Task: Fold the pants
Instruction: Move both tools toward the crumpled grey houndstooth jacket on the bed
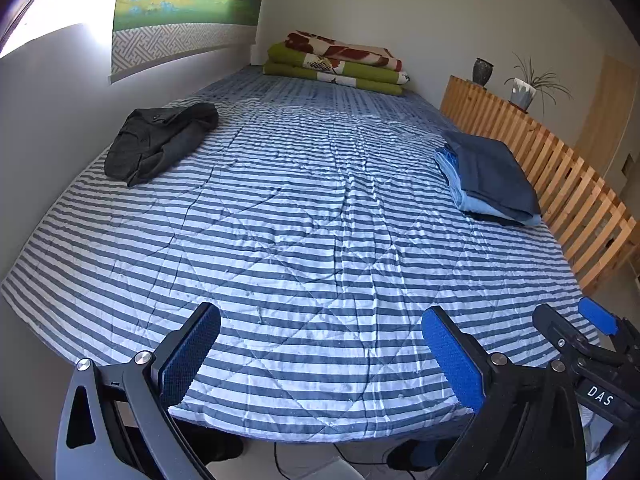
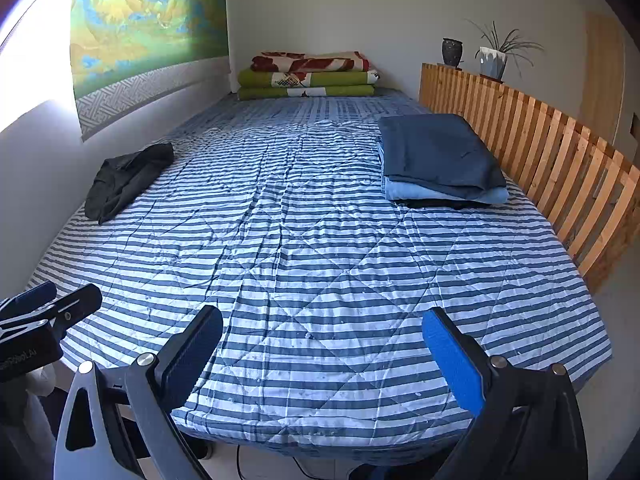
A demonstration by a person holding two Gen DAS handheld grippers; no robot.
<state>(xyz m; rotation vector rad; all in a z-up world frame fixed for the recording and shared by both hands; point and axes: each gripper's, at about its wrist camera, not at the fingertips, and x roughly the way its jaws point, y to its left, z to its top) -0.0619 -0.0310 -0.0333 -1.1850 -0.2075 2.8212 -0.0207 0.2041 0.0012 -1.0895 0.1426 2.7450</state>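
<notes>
**A:** Nearest the lens, what are the grippers doing?

**B:** Both are hovering at the bed's near edge, over the striped quilt (image 1: 312, 240). The left gripper (image 1: 320, 356) is holding its jaws wide apart, gripping nothing; the right gripper (image 2: 322, 356) is doing the same.

**A:** And the pants?

**B:** The dark pants (image 1: 160, 142) are lying crumpled along the bed's left edge, against the wall, well apart from both grippers.

**A:** Is anything folded?

**B:** A folded stack (image 2: 438, 160) is sitting near the right edge, beside the wooden rail (image 2: 560, 168). It looks like finished work, though that is a judgement.

**A:** So what is remaining?

**B:** The dark pair, seemingly: fetching, spreading, folding. Blankets (image 1: 340, 64) are resting at the far end.
</notes>
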